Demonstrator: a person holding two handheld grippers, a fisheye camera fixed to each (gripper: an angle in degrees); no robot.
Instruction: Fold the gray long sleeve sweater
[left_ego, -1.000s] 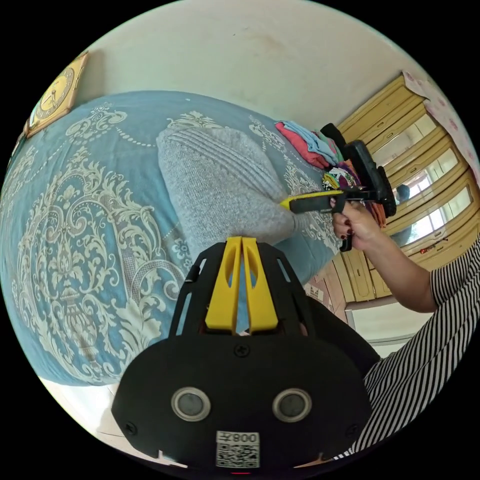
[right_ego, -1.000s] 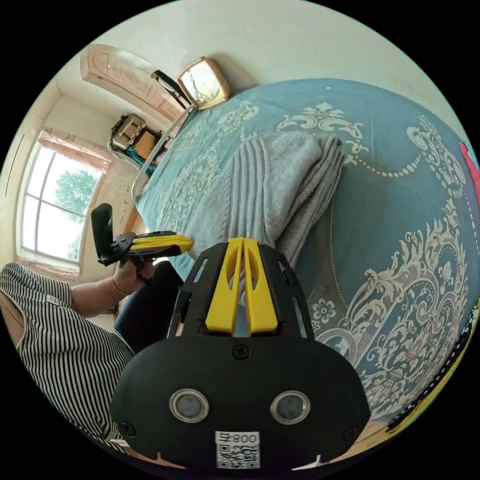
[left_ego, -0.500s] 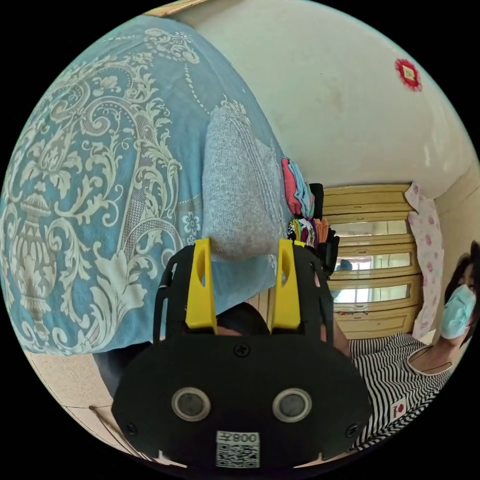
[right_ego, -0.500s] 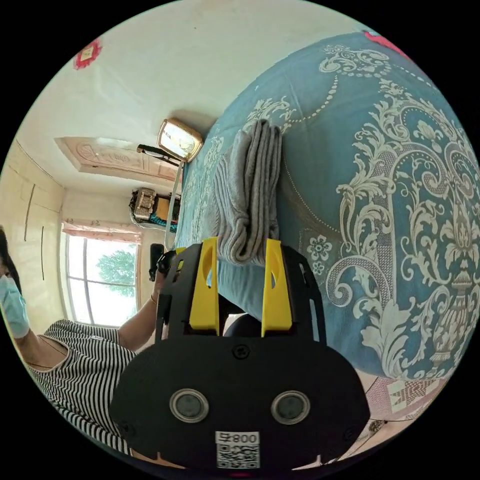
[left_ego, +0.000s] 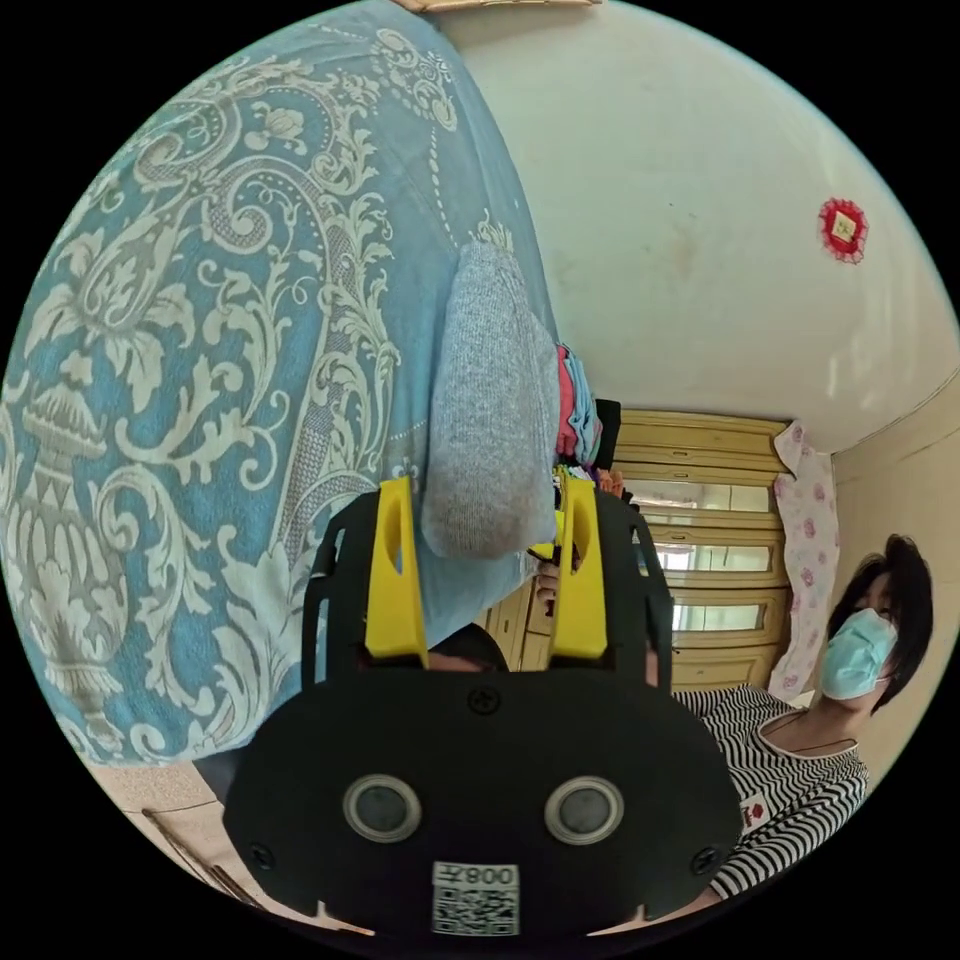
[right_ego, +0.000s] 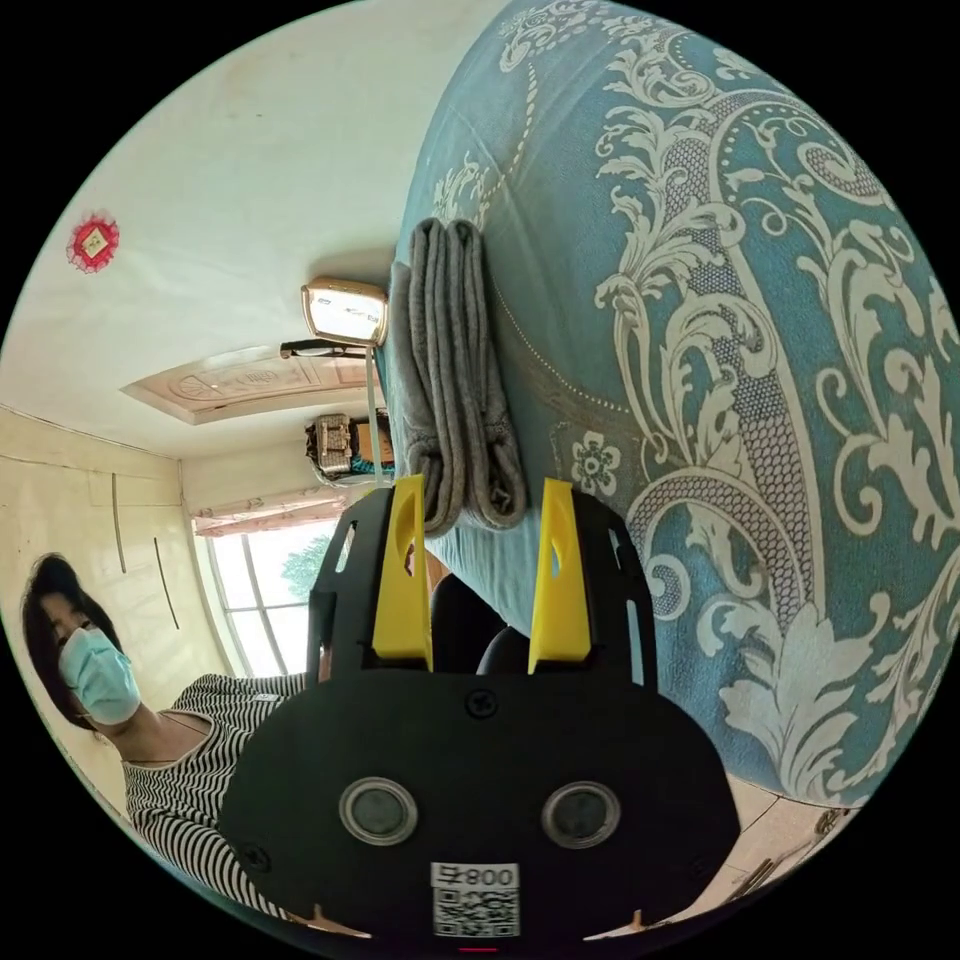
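Both grippers stand with their jaws spread wide. Seen in the left gripper view, the left gripper (left_ego: 487, 570) has its two yellow jaws on either side of the near end of the folded gray sweater (left_ego: 490, 420), which reaches just between their tips; whether either jaw touches the knit cannot be told. Ahead of this gripper the sweater lies as a thick, rounded bundle on the bed (left_ego: 220, 330), whose blue cover carries a pale ornamental pattern. Beyond the sweater's far side sits a pile of coloured clothes (left_ego: 577, 405), and past that a yellow wooden cabinet (left_ego: 700, 500). A person in a striped top (left_ego: 800, 790) shows beside the gripper body.

Over in the right gripper view, the right gripper (right_ego: 482, 575) likewise frames the sweater (right_ego: 455, 370) between its parted jaws, facing the stacked folded edges of the bundle, with the nearest fold hanging just between the jaw tips. Blue bed cover (right_ego: 760, 330) spreads away to one side of this gripper; a framed clock (right_ego: 345, 310) stands beyond the sweater, and a window (right_ego: 265, 590) lies to the other side.
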